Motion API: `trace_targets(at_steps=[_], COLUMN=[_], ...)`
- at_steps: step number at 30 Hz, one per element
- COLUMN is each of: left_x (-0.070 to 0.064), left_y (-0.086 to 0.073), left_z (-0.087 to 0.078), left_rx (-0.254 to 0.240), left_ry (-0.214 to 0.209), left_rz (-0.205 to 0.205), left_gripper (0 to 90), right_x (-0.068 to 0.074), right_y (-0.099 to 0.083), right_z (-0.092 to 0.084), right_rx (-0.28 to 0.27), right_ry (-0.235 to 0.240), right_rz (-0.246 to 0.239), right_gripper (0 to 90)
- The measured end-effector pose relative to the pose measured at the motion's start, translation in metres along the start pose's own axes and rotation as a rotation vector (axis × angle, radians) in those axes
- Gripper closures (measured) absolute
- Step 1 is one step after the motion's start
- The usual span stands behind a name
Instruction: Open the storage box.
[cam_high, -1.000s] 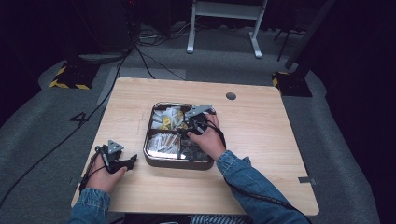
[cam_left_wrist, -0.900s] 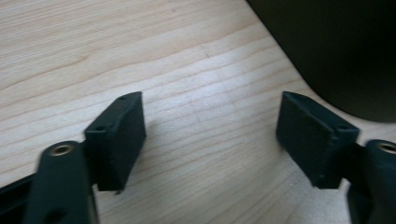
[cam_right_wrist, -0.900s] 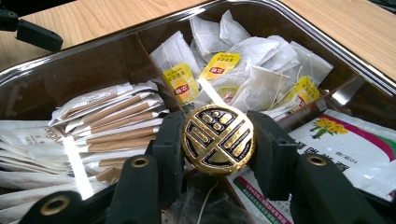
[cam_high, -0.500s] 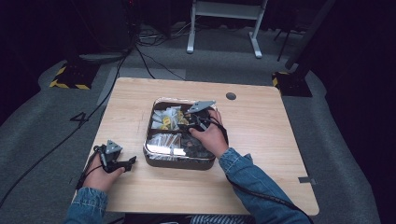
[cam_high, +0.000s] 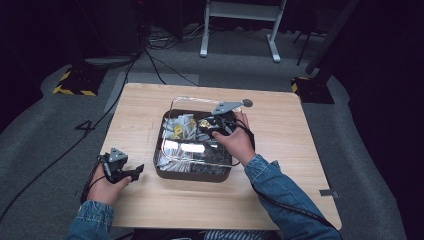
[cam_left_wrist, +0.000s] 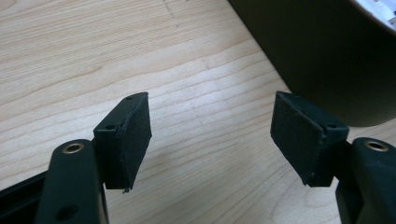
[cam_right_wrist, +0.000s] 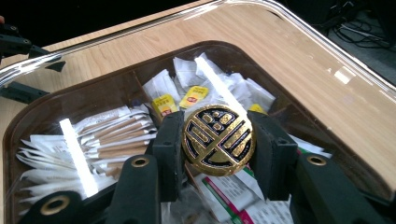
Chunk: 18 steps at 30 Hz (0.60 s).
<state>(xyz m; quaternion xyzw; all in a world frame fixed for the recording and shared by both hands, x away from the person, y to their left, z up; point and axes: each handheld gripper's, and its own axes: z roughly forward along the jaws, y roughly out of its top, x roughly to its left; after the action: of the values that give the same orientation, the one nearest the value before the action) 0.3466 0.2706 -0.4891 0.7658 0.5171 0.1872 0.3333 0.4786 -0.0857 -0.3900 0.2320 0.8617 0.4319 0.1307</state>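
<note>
Worktop: the pale wooden worktop (cam_high: 280, 200) carries everything, with the box set near its middle so both hands can reach it.
Box: the dark brown, round-cornered box (cam_high: 192, 172) holds sorted packets; its clear plastic lid (cam_right_wrist: 327, 60) appears tilted up on the far side, which leaves the inside open to the right hand.
Packets: white paper sachets (cam_right_wrist: 46, 163), brown-and-white stick packets (cam_right_wrist: 116, 130) and small yellow tea-bag tags (cam_right_wrist: 164, 104) lie in separate compartments, apart from the item being lifted.
Right tool: the right tool (cam_right_wrist: 218, 140) hangs over the box interior, jaws clamped on the disc's two edges, so its face shows.
Disc: the round black-and-gold patterned disc (cam_right_wrist: 218, 140) sits pinched between the pads, above the packets and clear of them.
Left tool: the left tool (cam_left_wrist: 210, 130) waits low over bare wood beside the box's near-left corner, jaws apart with nothing between them, probably ready to steady the box or receive something.
</note>
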Motion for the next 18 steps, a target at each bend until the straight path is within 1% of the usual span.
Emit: trace_targets(at_steps=[1,2,5,7,10,11,12,18], left_x=[0.001,0.001,0.003,0.004,0.005,0.006,0.006,0.009], left_y=[-0.001,-0.001,-0.001,0.0,0.002,0.002,0.003,0.003], left_z=[0.0,0.001,0.002,0.003,0.002,0.002,0.001,0.002], left_rx=[0.013,0.027,0.042,0.045,0.044,0.043,0.04,0.046], left_ry=[0.009,0.014,0.019,0.024,0.025,0.027,0.031,0.041], left_rz=[0.003,0.003,-0.006,-0.017,-0.025,-0.025,-0.029,-0.03], left_gripper=[28.1,28.1,27.9,27.5,27.2,27.2,27.2,27.2], right_x=[-0.003,-0.003,-0.011,-0.018,-0.029,-0.036,-0.036,-0.057], right_y=[-0.001,-0.001,-0.006,-0.01,-0.018,-0.023,-0.023,-0.036], right_z=[-0.007,-0.007,-0.019,-0.028,-0.041,-0.05,-0.05,-0.075], right_rx=[0.001,0.001,-0.001,-0.004,-0.005,-0.005,-0.005,-0.003], right_ry=[-0.012,-0.012,-0.027,-0.035,-0.063,-0.08,-0.08,-0.131], right_rz=[-0.008,-0.008,0.005,0.022,0.041,0.05,0.05,0.073], right_gripper=[58.8,58.8,58.7,58.7,58.7,58.7,58.7,58.7])
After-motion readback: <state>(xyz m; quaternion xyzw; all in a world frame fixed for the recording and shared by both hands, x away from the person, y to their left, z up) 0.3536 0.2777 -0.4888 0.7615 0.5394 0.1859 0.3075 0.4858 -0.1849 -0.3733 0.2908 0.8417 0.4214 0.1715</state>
